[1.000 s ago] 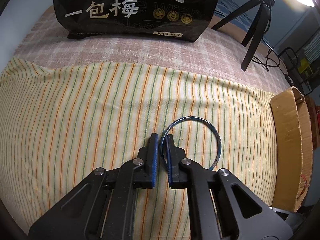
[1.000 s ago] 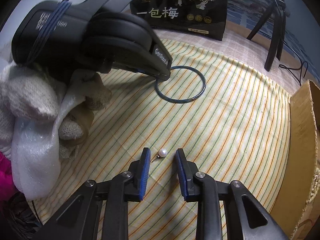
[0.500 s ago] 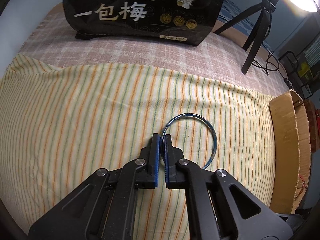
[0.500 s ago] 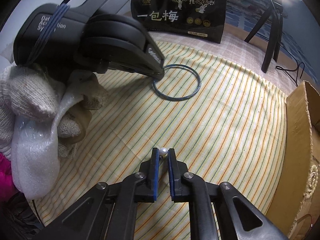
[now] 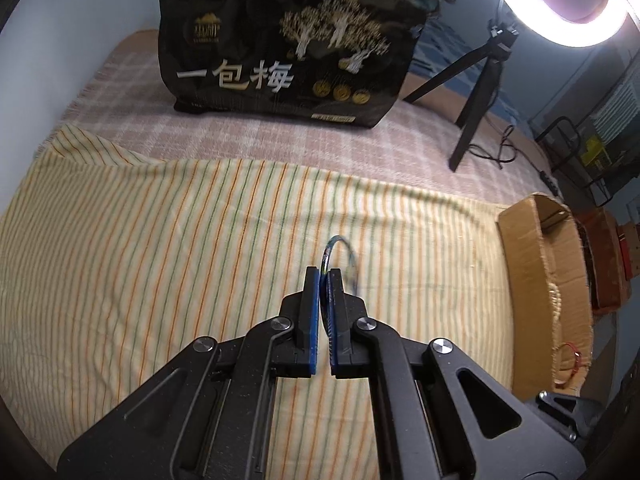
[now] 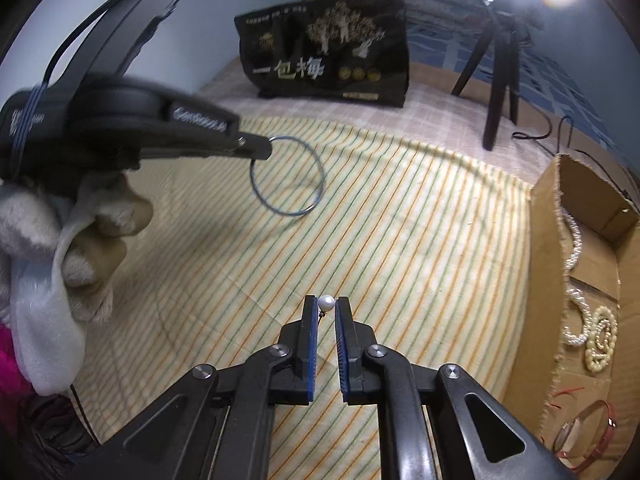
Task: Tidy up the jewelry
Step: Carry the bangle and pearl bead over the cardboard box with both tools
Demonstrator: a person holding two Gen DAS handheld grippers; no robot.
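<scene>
Off to the right of both grippers, nearer the right gripper (image 6: 327, 309) pinching 1 pearl earring (image 6: 326, 302): cardboard box (image 6: 549, 216); left gripper (image 5: 324, 280) clamped on blue bangle (image 6: 287, 176), seemingly hanging clear of cloth.

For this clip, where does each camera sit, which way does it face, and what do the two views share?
Left wrist: on the left claw, looking forward along its fingers over the striped cloth toward the black bag; its own fingers pinch the blue bangle.
Right wrist: on the right claw, facing the same bag; its fingers hold a pearl earring, and the left claw with the gloved hand shows at left.
Shared: bangle, bag, cloth, tripod, cardboard box.
</scene>
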